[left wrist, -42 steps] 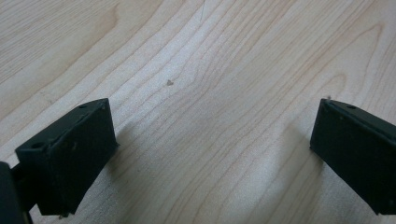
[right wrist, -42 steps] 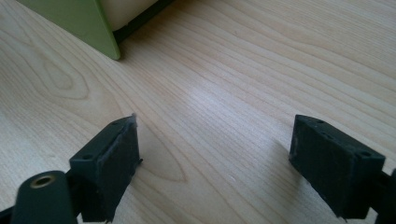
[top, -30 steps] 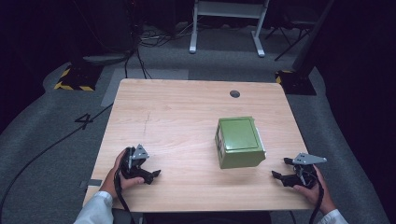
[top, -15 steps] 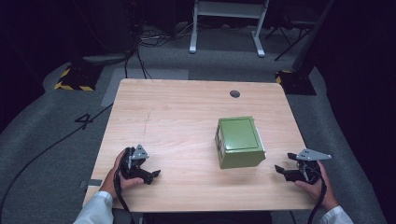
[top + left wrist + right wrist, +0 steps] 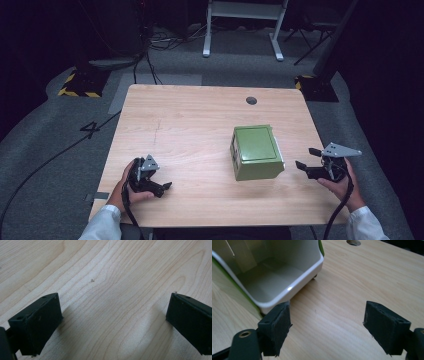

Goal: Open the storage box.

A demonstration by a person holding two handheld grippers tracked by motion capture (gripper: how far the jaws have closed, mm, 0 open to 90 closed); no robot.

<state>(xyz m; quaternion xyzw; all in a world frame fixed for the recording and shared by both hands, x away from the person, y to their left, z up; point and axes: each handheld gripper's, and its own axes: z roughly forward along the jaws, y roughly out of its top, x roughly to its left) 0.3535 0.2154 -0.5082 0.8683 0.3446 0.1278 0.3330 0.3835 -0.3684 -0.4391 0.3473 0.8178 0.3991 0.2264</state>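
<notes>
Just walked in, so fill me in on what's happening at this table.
A person sits at a wooden table with a two-jaw gripper in each hand. The left gripper rests low near the front edge, jaws open over bare wood. The right gripper is held beside a green box, jaws open, not touching it. The right gripper view shows the box's open side with a white, empty interior facing that gripper. Nothing is being held.

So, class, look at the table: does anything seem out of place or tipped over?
Yes. The green container lies on its side, its open white inside facing the right gripper, which hovers open nearby. The left gripper is open too.
</notes>
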